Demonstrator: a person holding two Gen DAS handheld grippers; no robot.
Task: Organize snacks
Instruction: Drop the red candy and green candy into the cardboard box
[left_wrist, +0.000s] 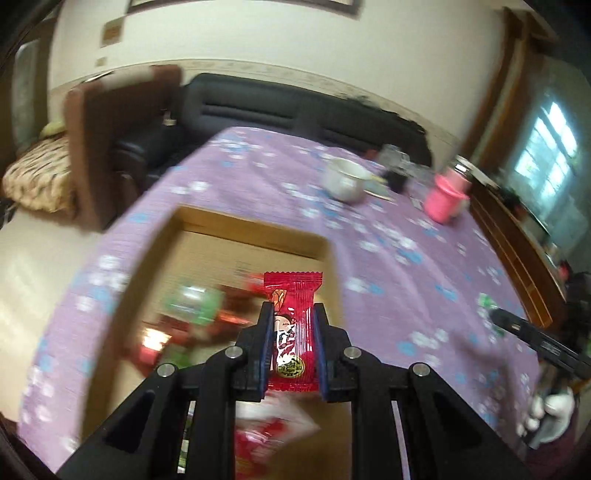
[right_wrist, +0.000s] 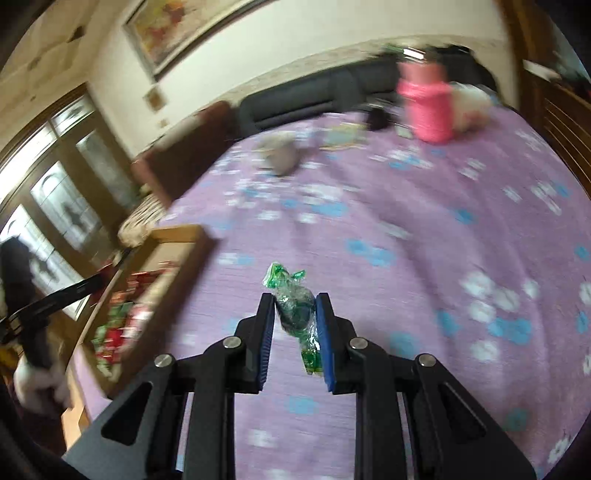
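Note:
My left gripper (left_wrist: 292, 310) is shut on a red snack packet (left_wrist: 293, 325) and holds it above an open cardboard box (left_wrist: 255, 230). The box holds several red and green snacks (left_wrist: 192, 306), blurred. My right gripper (right_wrist: 295, 301) is shut on a green wrapped candy (right_wrist: 295, 310) and holds it above the purple flowered tablecloth (right_wrist: 406, 229), to the right of the box (right_wrist: 177, 236). The right gripper also shows at the right edge of the left wrist view (left_wrist: 495, 314).
At the table's far end stand a white cup (left_wrist: 345, 179), a pink container (left_wrist: 445, 195), a small dark object (left_wrist: 397, 181) and a glass jar (left_wrist: 393, 155). A dark sofa (left_wrist: 258, 107) and a brown chair (left_wrist: 107, 140) stand beyond the table.

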